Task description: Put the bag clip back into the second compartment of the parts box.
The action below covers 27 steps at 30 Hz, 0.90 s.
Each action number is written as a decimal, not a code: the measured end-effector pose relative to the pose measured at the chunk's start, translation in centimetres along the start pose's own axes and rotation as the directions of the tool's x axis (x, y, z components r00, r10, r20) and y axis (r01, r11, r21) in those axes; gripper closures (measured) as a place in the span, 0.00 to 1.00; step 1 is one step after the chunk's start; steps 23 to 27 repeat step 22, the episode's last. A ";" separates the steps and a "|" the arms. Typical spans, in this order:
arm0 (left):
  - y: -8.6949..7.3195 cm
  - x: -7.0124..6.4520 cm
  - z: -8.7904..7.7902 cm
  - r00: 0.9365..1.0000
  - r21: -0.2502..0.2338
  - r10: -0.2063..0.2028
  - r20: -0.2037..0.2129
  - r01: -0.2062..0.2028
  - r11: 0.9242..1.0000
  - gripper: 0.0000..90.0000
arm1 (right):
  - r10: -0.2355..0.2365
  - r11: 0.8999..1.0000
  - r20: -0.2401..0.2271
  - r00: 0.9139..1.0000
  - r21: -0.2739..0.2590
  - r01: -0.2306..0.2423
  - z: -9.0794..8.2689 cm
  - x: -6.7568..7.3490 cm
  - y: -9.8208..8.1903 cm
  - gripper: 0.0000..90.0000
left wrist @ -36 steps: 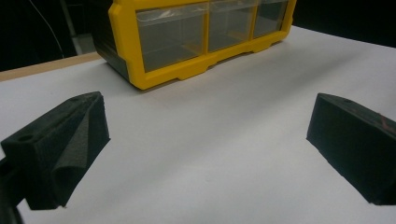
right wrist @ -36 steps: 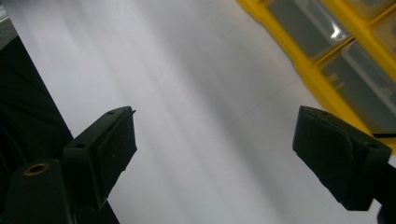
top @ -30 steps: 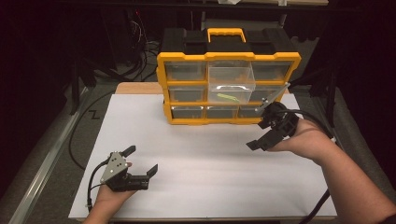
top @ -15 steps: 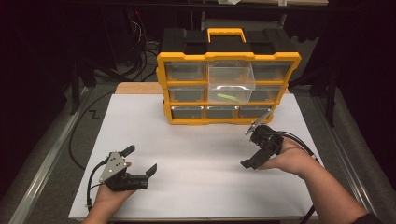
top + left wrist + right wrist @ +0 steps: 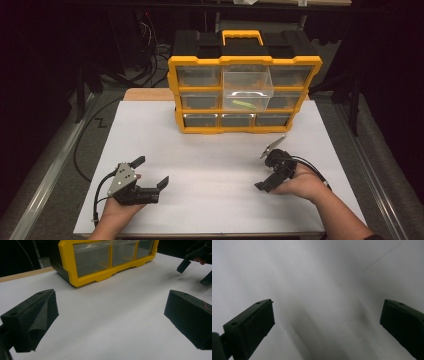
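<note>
On the white sheet (image 5: 215,150) covering the bench, I am looking at both grippers sitting low near my edge, well apart from each other. I am holding the left gripper (image 5: 150,172) at the near left corner, its grey three-cornered plate facing up, its jaws spread wide with nothing between them. From the left gripper view, those jaws are framing bare white sheet, and beyond them the yellow drawer cabinet (image 5: 100,262) is standing toward the far side.

I am holding the right gripper (image 5: 270,170) at the near right, close above the sheet, and it has come down from beside the cabinet to this lower spot nearer me. Its jaws have just been opening, and they are now standing as wide as they go, empty. In the right gripper view, the two black jaws are pointing at plain white sheet, with only soft shadow lying between them.

The yellow drawer cabinet (image 5: 245,95) is sitting at the far middle of the bench, black-topped with a yellow handle, showing three rows of clear drawers. The middle drawer (image 5: 247,90) of the top rows is standing pulled out toward me, and a small yellow-green item (image 5: 243,104) is lying inside it. Neither gripper is touching the cabinet; the right one is nearer to it than the left, yet both are staying clear of its front.
</note>
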<state>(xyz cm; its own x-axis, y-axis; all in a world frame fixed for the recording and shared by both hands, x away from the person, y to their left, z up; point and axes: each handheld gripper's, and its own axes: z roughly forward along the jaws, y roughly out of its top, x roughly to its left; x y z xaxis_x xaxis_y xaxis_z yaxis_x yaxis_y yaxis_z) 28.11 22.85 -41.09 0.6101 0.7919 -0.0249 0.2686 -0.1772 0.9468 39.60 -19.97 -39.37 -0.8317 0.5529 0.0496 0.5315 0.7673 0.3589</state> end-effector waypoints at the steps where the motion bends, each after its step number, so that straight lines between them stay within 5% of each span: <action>1: 0.0 0.0 0.0 1.000 0.002 0.002 0.000 -0.002 1.000 0.00 | 0.010 1.000 0.002 1.000 -0.011 -0.010 0.1 0.0 -0.1 0.00; 6: 0.0 0.0 0.0 1.000 0.002 0.002 -0.002 -0.002 1.000 0.00 | 0.024 0.992 -0.013 1.000 -0.122 -0.026 -0.2 -0.2 -0.9 0.00; 7: 0.0 0.0 0.0 1.000 0.003 0.000 -0.004 0.000 1.000 0.00 | 0.037 0.979 -0.005 0.999 -0.198 -0.038 -0.4 -0.2 -1.5 0.00; 8: 0.0 0.0 0.0 1.000 0.003 0.000 -0.004 0.000 1.000 0.00 | 0.037 0.979 -0.005 0.999 -0.198 -0.038 -0.4 -0.2 -1.5 0.00; 9: 0.0 0.0 0.0 1.000 0.006 0.001 -0.004 -0.001 1.000 0.00 | 0.063 0.956 -0.003 0.998 -0.287 -0.061 -0.6 -0.1 -2.3 0.00; 11: 0.0 0.0 0.0 1.000 0.005 0.001 -0.005 -0.001 1.000 0.00 | 0.089 0.920 -0.001 0.996 -0.384 -0.083 -0.8 0.2 -3.3 0.00; 12: 0.0 0.0 0.0 1.000 0.005 0.001 -0.005 -0.001 1.000 0.00 | 0.089 0.920 -0.001 0.996 -0.384 -0.083 -0.8 0.2 -3.3 0.00; 13: 0.0 0.0 0.0 1.000 0.007 0.001 -0.005 -0.001 1.000 0.00 | 0.117 0.871 -0.012 0.993 -0.480 -0.108 -0.8 0.5 -4.4 0.00; 14: 0.0 0.0 0.0 1.000 0.008 0.001 -0.006 -0.001 1.000 0.00 | 0.117 0.871 -0.012 0.993 -0.480 -0.108 -0.8 0.5 -4.4 0.00; 15: 0.0 0.0 0.0 1.000 0.009 -0.002 -0.006 0.002 1.000 0.00 | 0.143 0.822 -0.011 0.990 -0.556 -0.125 -0.6 0.9 -5.5 0.00; 16: 0.0 0.0 0.0 1.000 0.009 -0.002 -0.006 0.002 1.000 0.00 | 0.143 0.822 -0.011 0.990 -0.556 -0.125 -0.6 0.9 -5.5 0.00; 17: 0.0 0.0 0.0 1.000 0.010 -0.004 -0.008 0.004 1.000 0.00 | 0.171 0.785 -0.003 0.985 -0.604 -0.138 -0.2 1.3 -6.5 0.00; 18: 0.0 0.0 0.0 1.000 0.010 -0.004 -0.008 0.004 1.000 0.00 | 0.171 0.785 -0.003 0.985 -0.604 -0.138 -0.2 1.3 -6.5 0.00; 20: -0.1 0.1 0.1 1.000 0.010 -0.008 -0.010 0.008 1.000 0.00 | 0.188 0.761 0.014 0.982 -0.635 -0.136 0.2 1.5 -7.3 0.00; 22: -0.1 0.1 0.1 1.000 0.009 -0.014 -0.013 0.014 1.000 0.00 | 0.191 0.750 0.006 0.982 -0.645 -0.142 0.1 1.5 -7.6 0.00; 27: -0.1 0.1 0.1 1.000 0.009 -0.014 -0.013 0.014 1.000 0.00 | 0.191 0.750 0.006 0.982 -0.645 -0.142 0.1 1.5 -7.6 0.00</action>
